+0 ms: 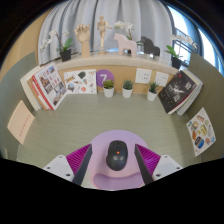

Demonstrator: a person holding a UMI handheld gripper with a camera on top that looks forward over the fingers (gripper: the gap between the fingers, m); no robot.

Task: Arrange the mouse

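Black and rounded, a small glossy plastic computer mouse (118, 156) sits at the bottom centre of the frame on a smooth lilac oval pad (112, 170). The gripper (116, 162) has its jaws spread wide; the magenta-padded fingers (79, 160) flank the mouse with a gap on either side, not pressing it. Beyond them stretches a pale grey-green matte tabletop (100, 118). Across the middle of the frame stand three little green plants in white pots (127, 88), with flat printed cards (47, 84) at the left and more at the right. Pale wooden figurines (100, 30) line the upper part.
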